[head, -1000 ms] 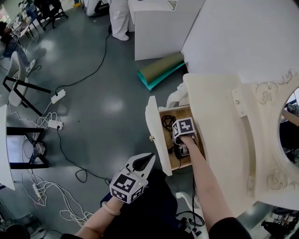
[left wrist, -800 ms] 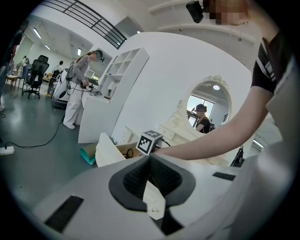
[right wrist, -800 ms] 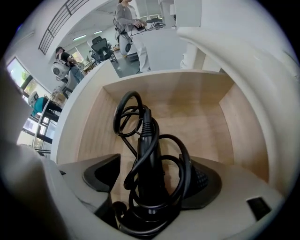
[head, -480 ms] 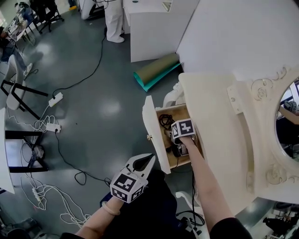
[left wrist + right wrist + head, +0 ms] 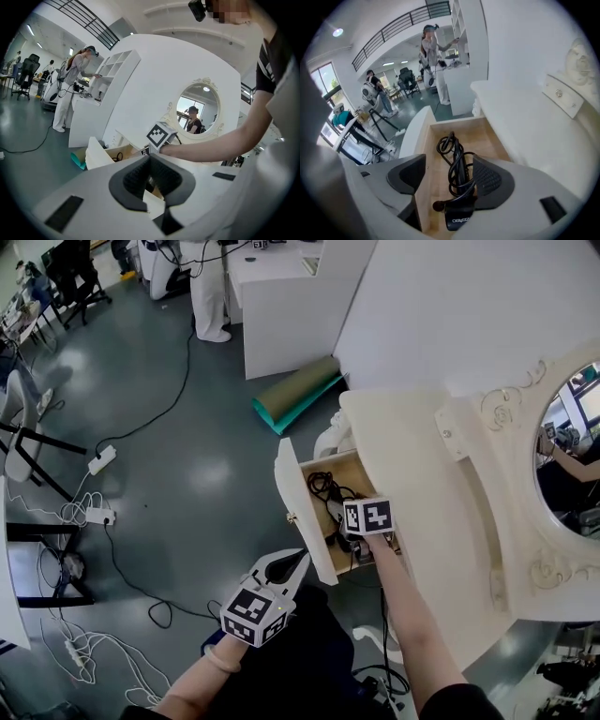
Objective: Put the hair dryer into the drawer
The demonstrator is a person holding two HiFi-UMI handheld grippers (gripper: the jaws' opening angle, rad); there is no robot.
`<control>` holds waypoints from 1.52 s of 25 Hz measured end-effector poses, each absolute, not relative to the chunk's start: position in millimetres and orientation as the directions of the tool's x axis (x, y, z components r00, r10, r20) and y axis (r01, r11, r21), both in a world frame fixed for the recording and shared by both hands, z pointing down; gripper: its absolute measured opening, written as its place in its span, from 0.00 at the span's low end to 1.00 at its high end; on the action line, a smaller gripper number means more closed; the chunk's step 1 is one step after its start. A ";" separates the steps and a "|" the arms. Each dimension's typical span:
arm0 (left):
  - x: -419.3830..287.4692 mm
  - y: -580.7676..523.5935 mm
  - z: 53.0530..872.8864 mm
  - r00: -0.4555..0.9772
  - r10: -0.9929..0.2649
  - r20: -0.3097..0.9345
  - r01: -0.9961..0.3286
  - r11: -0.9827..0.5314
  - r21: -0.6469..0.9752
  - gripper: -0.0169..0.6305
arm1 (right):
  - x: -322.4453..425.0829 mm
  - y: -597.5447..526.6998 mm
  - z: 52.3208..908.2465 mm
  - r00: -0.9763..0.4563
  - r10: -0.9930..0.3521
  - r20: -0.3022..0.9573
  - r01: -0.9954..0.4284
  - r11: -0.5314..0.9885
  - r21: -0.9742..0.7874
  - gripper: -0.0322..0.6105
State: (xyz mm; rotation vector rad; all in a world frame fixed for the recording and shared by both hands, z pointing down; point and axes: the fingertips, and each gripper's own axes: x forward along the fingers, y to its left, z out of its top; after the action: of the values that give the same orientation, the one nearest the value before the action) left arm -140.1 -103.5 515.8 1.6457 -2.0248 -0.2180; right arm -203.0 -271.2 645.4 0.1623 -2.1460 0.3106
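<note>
The black hair dryer (image 5: 457, 213) lies in the open wooden drawer (image 5: 487, 136) with its cord (image 5: 452, 159) coiled beside it. In the head view the hair dryer (image 5: 336, 514) shows just left of my right gripper's marker cube (image 5: 367, 517). My right gripper (image 5: 449, 177) hovers above the drawer and points down into it. Its jaws stand apart and are closing, and the pads touch nothing; the dryer lies below them. My left gripper (image 5: 291, 564) hangs shut and empty in front of the white drawer front (image 5: 295, 512), with its tips (image 5: 158, 211) together.
The drawer belongs to a cream dressing table (image 5: 412, 456) with an oval mirror (image 5: 567, 446). A rolled green mat (image 5: 295, 390) lies on the floor behind it. Cables and power strips (image 5: 98, 460) trail at the left. A person (image 5: 208, 287) stands at a white cabinet.
My right gripper has lifted up out of the drawer, its jaws now apart, and the hair dryer has stayed inside. My left gripper has kept its place.
</note>
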 end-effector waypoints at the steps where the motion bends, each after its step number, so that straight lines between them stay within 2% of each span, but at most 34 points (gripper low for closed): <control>1: -138.6 -104.0 514.5 -0.121 -0.951 0.284 -0.868 0.240 0.434 0.05 | -201.6 -271.5 633.8 -0.597 -0.022 0.802 -0.247 0.956 -0.158 0.54; 4: -132.5 -107.6 509.8 -0.092 -0.958 0.271 -0.879 0.206 0.430 0.05 | -192.3 -271.0 599.5 -0.705 -0.081 0.705 -0.286 0.942 -0.178 0.40; 6: -127.9 -111.4 505.5 -0.067 -0.963 0.260 -0.889 0.176 0.423 0.05 | -180.6 -274.1 577.3 -0.760 -0.138 0.635 -0.330 0.923 -0.195 0.24; 7: -125.7 -113.4 503.1 -0.052 -0.966 0.254 -0.894 0.159 0.420 0.05 | -173.8 -275.6 565.4 -0.784 -0.167 0.598 -0.354 0.911 -0.210 0.12; 8: -123.4 -115.3 500.6 -0.038 -0.968 0.248 -0.898 0.142 0.416 0.05 | -167.2 -275.8 553.5 -0.806 -0.186 0.562 -0.371 0.899 -0.234 0.08; 11: -115.4 -121.3 493.3 0.009 -0.973 0.232 -0.909 0.089 0.408 0.05 | -147.0 -270.6 522.1 -0.856 -0.212 0.471 -0.385 0.870 -0.307 0.08; 17: -99.0 -135.7 480.9 0.095 -0.974 0.205 -0.922 -0.008 0.388 0.05 | -100.2 -264.0 461.6 -0.875 -0.362 0.321 -0.451 0.852 -0.267 0.08; 25: -74.2 -159.4 461.6 0.183 -0.969 0.163 -0.926 -0.114 0.360 0.05 | -29.4 -245.1 405.0 -0.794 -0.594 0.128 -0.607 0.776 -0.172 0.08; 31: -50.9 -174.6 443.5 0.249 -0.959 0.136 -0.916 -0.188 0.354 0.05 | 8.7 -227.3 369.0 -0.746 -0.665 -0.018 -0.651 0.736 -0.187 0.08; 34: -44.1 -179.3 425.3 0.270 -0.958 0.100 -0.910 -0.219 0.352 0.05 | 14.9 -215.2 369.9 -0.733 -0.679 -0.045 -0.658 0.724 -0.207 0.08; 38: -37.2 -179.7 413.4 0.276 -0.958 0.079 -0.923 -0.241 0.299 0.05 | 15.1 -199.7 387.9 -0.716 -0.697 -0.014 -0.674 0.697 -0.246 0.08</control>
State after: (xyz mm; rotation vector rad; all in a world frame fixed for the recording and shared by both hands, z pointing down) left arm -37.2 -179.7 413.4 2.2635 -1.7253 -0.1727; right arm 15.1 -199.7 387.9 1.2124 -2.9911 0.3648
